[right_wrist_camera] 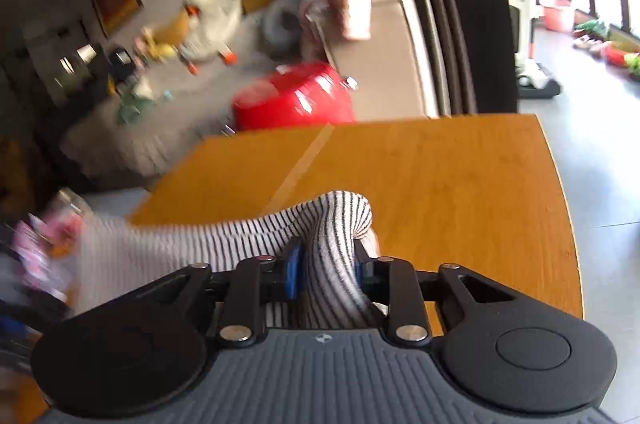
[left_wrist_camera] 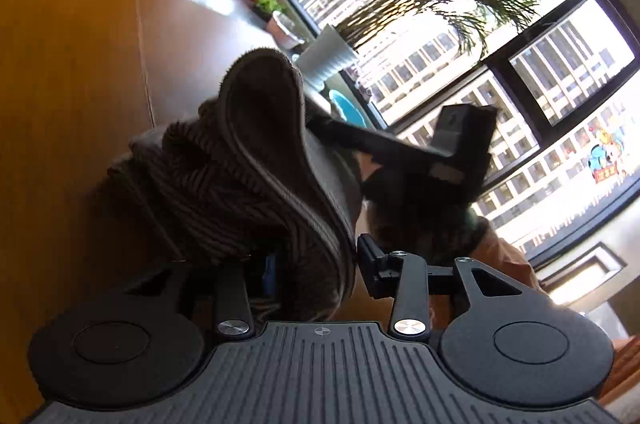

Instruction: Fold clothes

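Note:
A black-and-white striped garment (right_wrist_camera: 332, 236) is bunched between the blue-padded fingers of my right gripper (right_wrist_camera: 326, 270), which is shut on it above the wooden table (right_wrist_camera: 460, 184). The cloth trails off to the left. In the left wrist view the same striped garment (left_wrist_camera: 248, 160) looks dark against the window light and rises in a fold from my left gripper (left_wrist_camera: 312, 260), which is shut on it. The right gripper (left_wrist_camera: 452, 144) shows beyond the cloth in that view.
A red suitcase (right_wrist_camera: 296, 96) and a beige sofa (right_wrist_camera: 384, 64) stand beyond the table's far edge. Toys and clutter lie on the floor at left. Large windows (left_wrist_camera: 480, 44) with potted plants are behind the table (left_wrist_camera: 72, 84).

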`<state>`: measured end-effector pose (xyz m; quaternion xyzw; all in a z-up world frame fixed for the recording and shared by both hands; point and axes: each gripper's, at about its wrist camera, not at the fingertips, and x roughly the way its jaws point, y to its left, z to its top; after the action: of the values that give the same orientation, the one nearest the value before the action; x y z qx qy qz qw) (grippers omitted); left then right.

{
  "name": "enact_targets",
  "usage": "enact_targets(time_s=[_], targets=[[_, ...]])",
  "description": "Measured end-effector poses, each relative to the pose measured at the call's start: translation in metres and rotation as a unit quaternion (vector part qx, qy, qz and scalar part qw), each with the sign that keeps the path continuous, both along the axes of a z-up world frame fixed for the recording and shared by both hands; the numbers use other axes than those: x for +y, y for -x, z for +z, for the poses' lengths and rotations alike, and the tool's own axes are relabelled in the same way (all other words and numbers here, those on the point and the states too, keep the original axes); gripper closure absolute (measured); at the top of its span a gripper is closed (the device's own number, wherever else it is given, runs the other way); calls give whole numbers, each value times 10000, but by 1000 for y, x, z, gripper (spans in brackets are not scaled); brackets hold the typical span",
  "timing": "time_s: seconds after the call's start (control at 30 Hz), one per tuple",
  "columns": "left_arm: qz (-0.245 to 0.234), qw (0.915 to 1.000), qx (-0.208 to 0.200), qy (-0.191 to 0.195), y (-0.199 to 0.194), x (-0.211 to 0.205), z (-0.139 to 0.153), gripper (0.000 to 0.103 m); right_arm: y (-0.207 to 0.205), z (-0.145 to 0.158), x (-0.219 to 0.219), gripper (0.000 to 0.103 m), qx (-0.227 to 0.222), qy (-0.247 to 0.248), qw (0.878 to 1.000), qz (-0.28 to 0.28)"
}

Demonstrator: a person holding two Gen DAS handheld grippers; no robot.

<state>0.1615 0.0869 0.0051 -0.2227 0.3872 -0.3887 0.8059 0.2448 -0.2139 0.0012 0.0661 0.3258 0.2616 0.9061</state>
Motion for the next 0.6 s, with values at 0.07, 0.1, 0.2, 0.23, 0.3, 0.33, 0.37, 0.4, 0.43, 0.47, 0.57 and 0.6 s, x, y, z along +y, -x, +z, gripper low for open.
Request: enact_targets(time_s=[0.07, 0.1, 0.2, 0.23, 0.3, 0.33, 0.37, 0.4, 0.43, 0.47, 0.57, 0.6], targets=[[296, 9969, -683, -250, 10, 14, 33, 34, 0, -4, -6, 74, -3, -161, 9998, -103], [493, 9928, -1014, -402, 12, 18, 48, 27, 2, -4, -7, 72, -11, -172, 9998, -106], [615, 9824, -1630, -679, 4, 4, 69, 12, 6, -2, -1, 68, -148, 116, 9998, -101], [491, 9828, -1626, -727, -6, -6, 66, 10, 7, 0, 2, 66, -166, 180, 9997, -99], [247, 9860, -1308, -1006, -29, -36, 45, 10, 9, 4, 4, 60, -210, 307, 9991, -211], [274, 9848, -1174, -1248, -38, -45, 32, 15, 11, 7, 4, 51, -237, 367, 9986, -311], [330, 9824, -1055, -1505, -47, -53, 19, 26, 14, 10, 4, 45, -264, 427, 9979, -410], [388, 9799, -949, -1712, -55, -50, 4, 28, 20, 16, -2, 35, -328, 405, 9970, -577], [407, 9804, -868, -1719, -59, -45, -9, 26, 29, 24, -10, 32, -394, 316, 9959, -745], [429, 9836, -774, -1573, -60, -36, -18, 26, 38, 24, -19, 31, -248, 83, 9964, -807], [499, 9908, -522, -1145, -59, -14, -33, 26, 66, 24, -47, 29, 213, -630, 9930, -980], [501, 9913, -505, -1106, -58, -12, -35, 26, 75, 24, -56, 29, 367, -868, 9901, -1036]])
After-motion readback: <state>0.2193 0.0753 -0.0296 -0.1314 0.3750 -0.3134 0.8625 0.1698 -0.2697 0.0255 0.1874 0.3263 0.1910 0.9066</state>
